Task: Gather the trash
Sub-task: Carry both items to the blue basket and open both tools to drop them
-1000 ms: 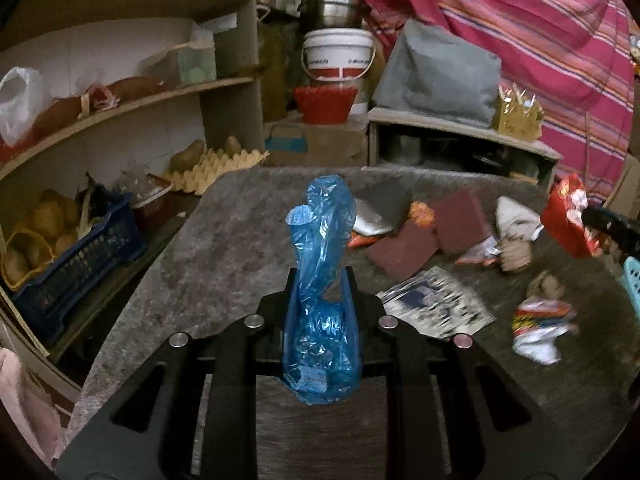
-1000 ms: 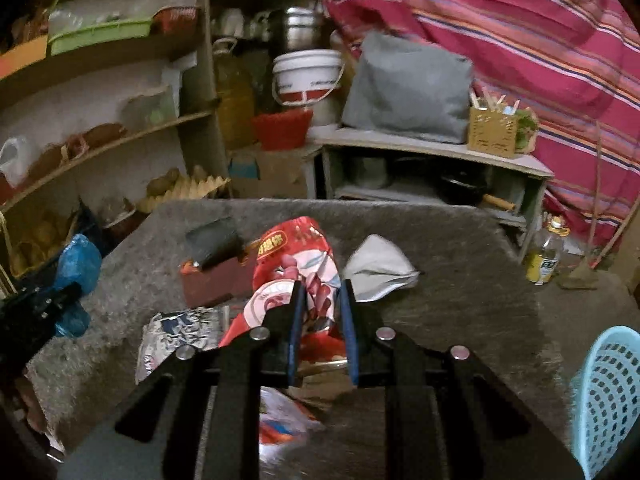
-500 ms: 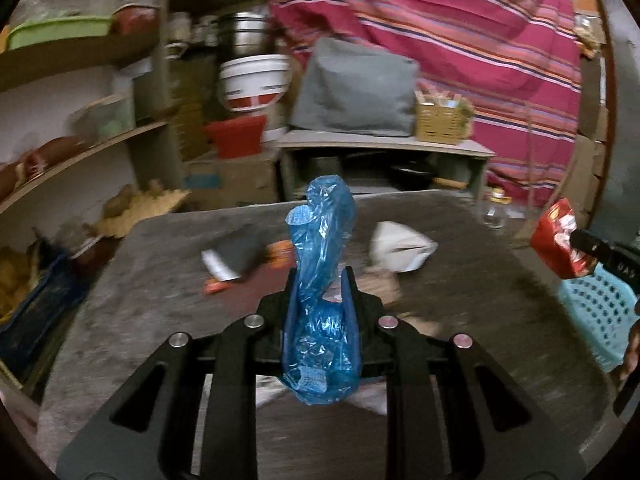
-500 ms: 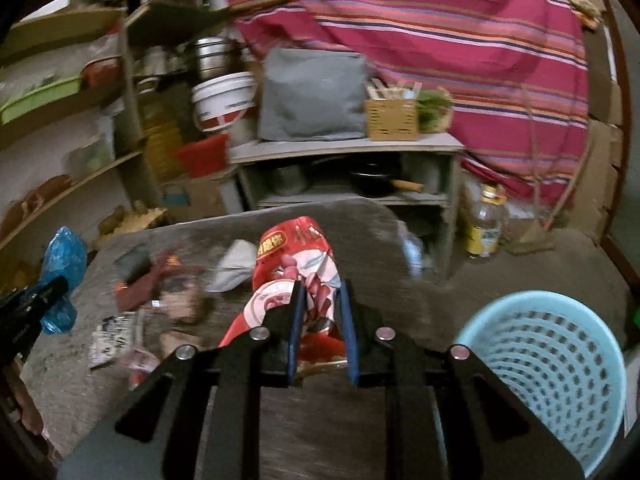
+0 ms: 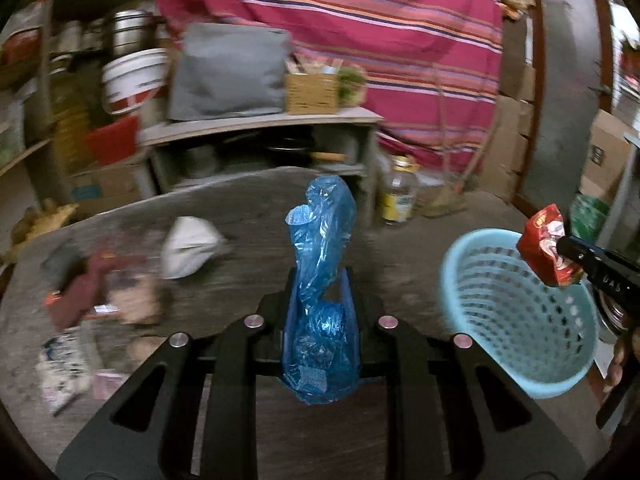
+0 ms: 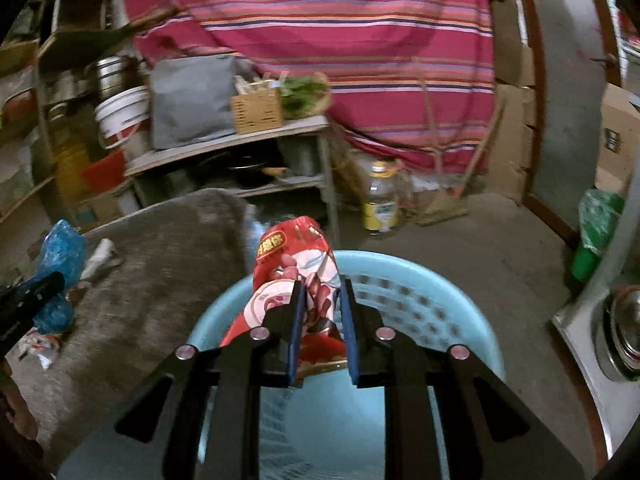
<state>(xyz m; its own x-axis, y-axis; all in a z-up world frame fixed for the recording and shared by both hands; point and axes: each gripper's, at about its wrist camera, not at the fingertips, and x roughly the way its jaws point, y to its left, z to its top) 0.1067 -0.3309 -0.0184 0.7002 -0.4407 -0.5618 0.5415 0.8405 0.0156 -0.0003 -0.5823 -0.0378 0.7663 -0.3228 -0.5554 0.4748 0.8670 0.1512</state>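
We find the left claw (image 5: 320, 280) clamped on a crumpled blue plastic bag (image 5: 322, 276) above the worktop (image 5: 248, 208). The right claw (image 6: 322, 292) grips a red snack wrapper (image 6: 294, 264) over the light-blue basket (image 6: 448, 300).

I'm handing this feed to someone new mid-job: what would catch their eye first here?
Probably the trash in both grippers: the left gripper is clamped on a crumpled blue plastic bag above the grey table, and the right gripper pinches a red snack wrapper right over the light blue basket. Behind hangs a red striped cloth, and more litter lies on the table's left side.
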